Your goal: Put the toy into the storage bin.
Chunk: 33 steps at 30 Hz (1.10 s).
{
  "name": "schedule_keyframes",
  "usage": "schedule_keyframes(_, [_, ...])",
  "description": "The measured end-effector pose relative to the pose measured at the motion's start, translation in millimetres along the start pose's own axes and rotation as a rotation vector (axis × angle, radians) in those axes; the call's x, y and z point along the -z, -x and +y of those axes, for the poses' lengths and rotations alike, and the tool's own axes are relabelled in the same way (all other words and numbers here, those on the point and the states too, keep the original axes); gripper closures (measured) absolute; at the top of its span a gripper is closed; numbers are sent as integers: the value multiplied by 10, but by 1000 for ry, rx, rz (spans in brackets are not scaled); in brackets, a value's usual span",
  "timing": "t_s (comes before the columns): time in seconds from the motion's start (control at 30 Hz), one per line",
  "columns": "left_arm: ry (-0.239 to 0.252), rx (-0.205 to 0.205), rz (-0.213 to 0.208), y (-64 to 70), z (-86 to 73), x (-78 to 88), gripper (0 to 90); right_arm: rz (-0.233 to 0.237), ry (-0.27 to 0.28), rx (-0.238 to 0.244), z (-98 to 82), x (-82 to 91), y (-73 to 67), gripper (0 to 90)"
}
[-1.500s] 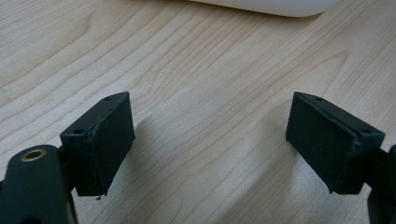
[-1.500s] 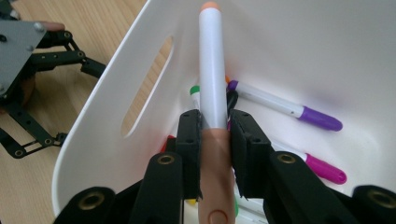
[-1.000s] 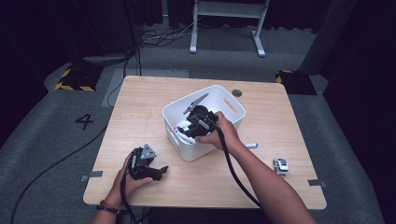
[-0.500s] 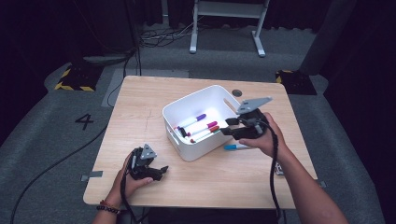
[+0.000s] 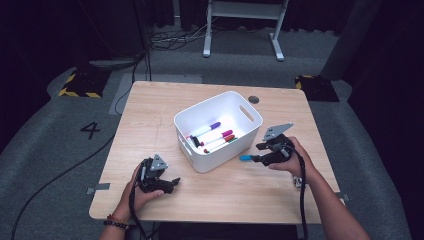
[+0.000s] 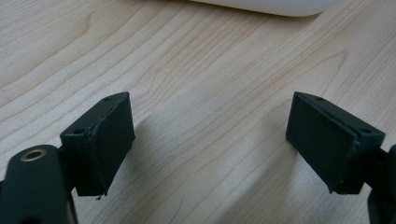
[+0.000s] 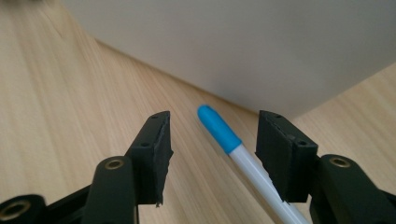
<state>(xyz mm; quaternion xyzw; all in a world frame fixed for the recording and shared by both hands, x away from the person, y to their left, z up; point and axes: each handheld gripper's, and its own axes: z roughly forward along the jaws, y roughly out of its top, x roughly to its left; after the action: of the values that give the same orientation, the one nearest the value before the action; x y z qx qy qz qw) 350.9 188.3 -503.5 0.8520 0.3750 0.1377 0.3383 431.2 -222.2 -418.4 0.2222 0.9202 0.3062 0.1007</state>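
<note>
The right gripper [image 7: 212,154], out of the bin [image 5: 218,129], is straddling the blue marker [image 7: 219,130] on the tabletop [image 5: 150,130], jaws just widened, not yet grasping; the left gripper [image 6: 210,140] is resting released.

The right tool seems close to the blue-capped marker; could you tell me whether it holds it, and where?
Nothing is held. The right tool has just been opening; the blue-capped marker lies on the table between its jaws, just behind the cap, unpressed.
</note>
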Motion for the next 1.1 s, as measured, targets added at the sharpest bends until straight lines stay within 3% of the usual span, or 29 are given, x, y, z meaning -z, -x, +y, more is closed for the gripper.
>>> schedule_keyframes(0.07, [0,0,0,0,0,-1,154,2,-30,17,-35,-103,34,457])
schedule_keyframes(0.23, [0,0,0,0,0,0,154,27,-97,-5,-91,-367,93,443])
schedule_keyframes(0.27, [0,0,0,0,0,0,154,37,-99,-13,-98,-404,97,439])
schedule_keyframes(0.33, [0,0,0,0,0,0,154,25,-109,20,-109,-485,120,433])
schedule_keyframes(0.37, [0,0,0,0,0,0,154,31,-115,6,-112,-518,118,434])
schedule_keyframes(0.43, [0,-1,0,0,0,0,154,29,-120,35,-110,-582,125,442])
schedule_keyframes(0.5, [0,0,0,0,0,0,154,57,-117,25,-116,-620,120,497])
schedule_keyframes(0.57, [3,0,1,1,-1,-2,155,45,-125,47,-130,-638,100,547])
schedule_keyframes(0.77, [1,0,0,1,-1,0,155,55,-120,46,-168,-594,29,729])
schedule_keyframes(0.9, [3,0,1,1,-1,-2,155,67,-116,31,-181,-580,-48,743])
schedule_keyframes(1.0, [0,-1,0,0,0,0,155,71,-114,47,-193,-567,-112,746])
schedule_keyframes(1.1, [2,0,0,0,-1,-1,155,57,-115,31,-221,-543,-132,748])
